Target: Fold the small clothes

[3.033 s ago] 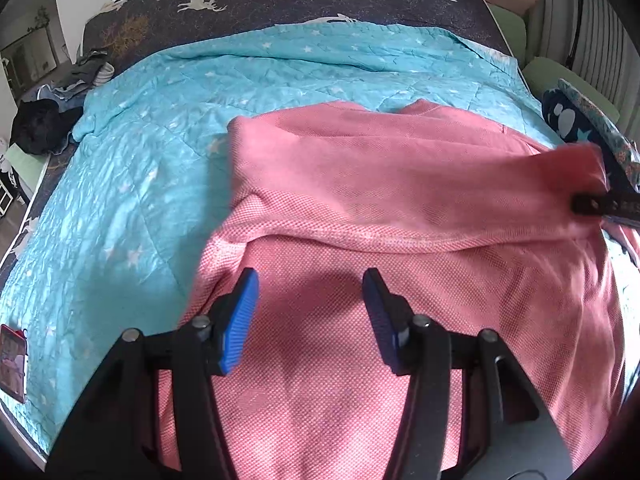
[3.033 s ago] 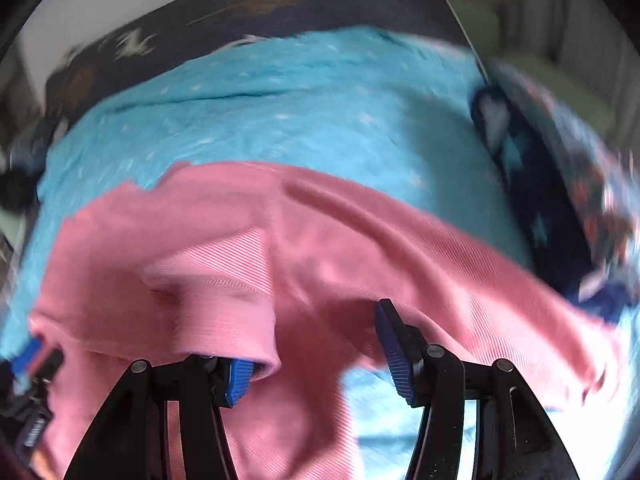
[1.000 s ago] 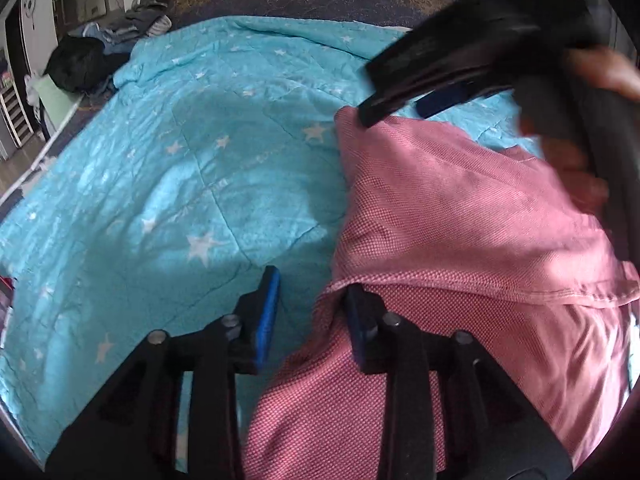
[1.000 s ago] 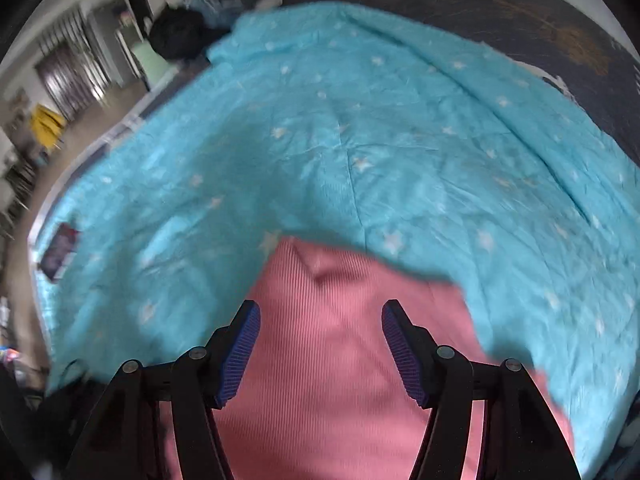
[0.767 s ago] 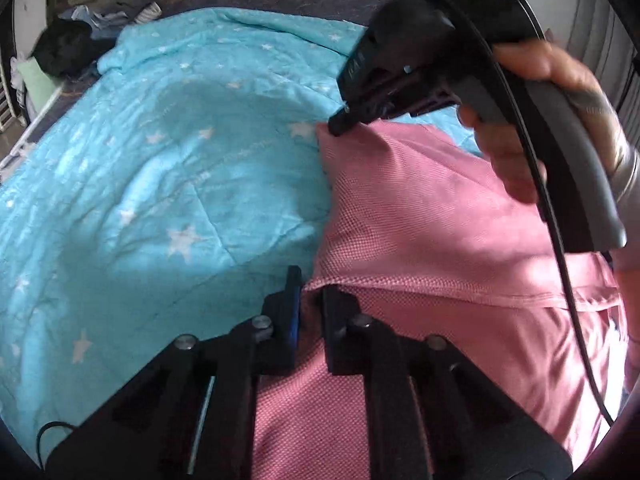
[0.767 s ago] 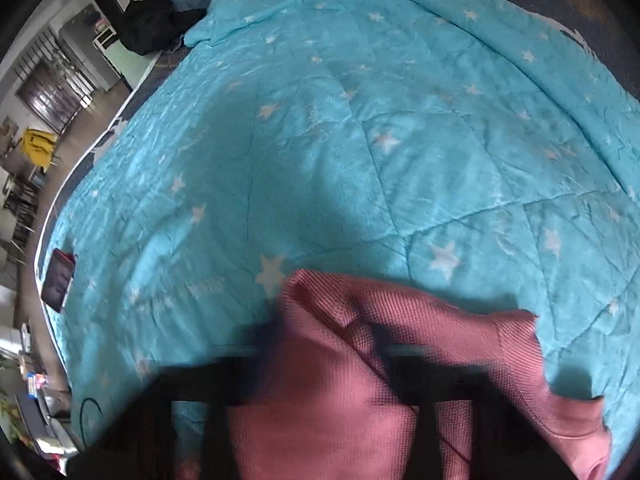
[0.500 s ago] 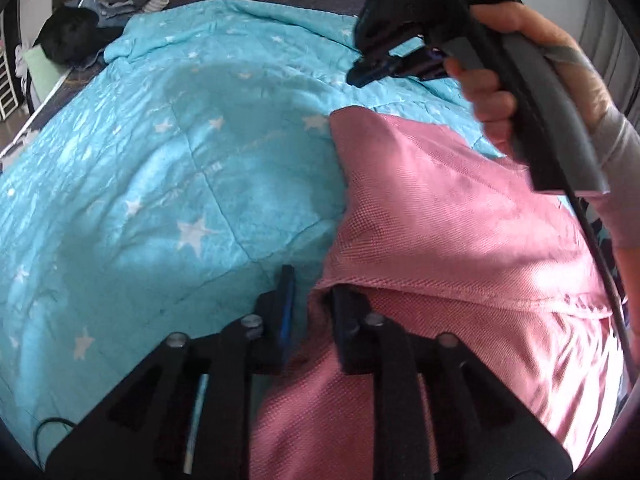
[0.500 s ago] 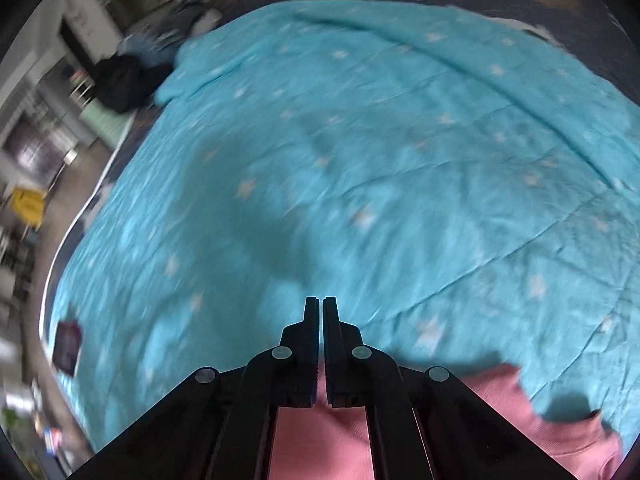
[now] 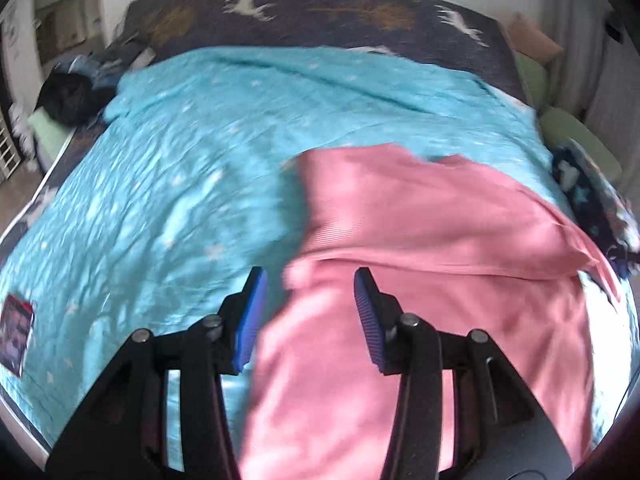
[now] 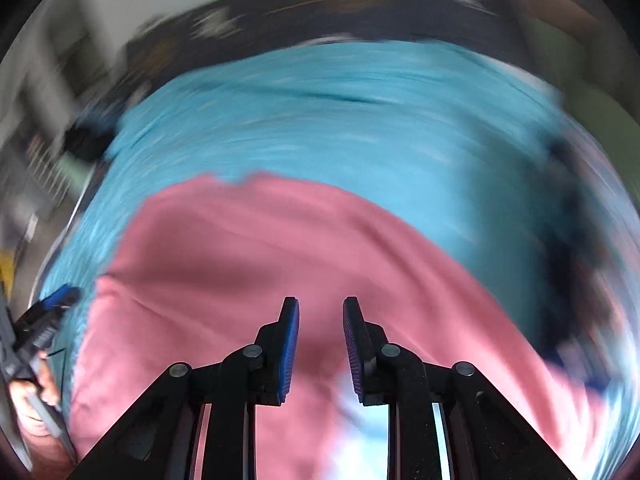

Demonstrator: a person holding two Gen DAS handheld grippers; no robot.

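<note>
A pink garment (image 9: 420, 240) lies on the turquoise star quilt (image 9: 180, 160), its top part folded down over the lower part. My left gripper (image 9: 308, 300) is open and empty, hovering over the garment's left edge near the fold. In the blurred right wrist view, my right gripper (image 10: 320, 332) is partly open and empty above the same pink garment (image 10: 260, 248). The left gripper (image 10: 52, 308) shows at that view's left edge.
A dark deer-print cover (image 9: 320, 12) spans the bed's head. Dark clothes (image 9: 68, 88) lie at the far left. A dark star-print fabric (image 9: 592, 196) sits at the right edge. A small red packet (image 9: 16, 328) lies at the quilt's near left.
My left gripper opened and let go of the garment's left edge. My right gripper opened, left the far corner and swung back to the right. Both views pulled back.
</note>
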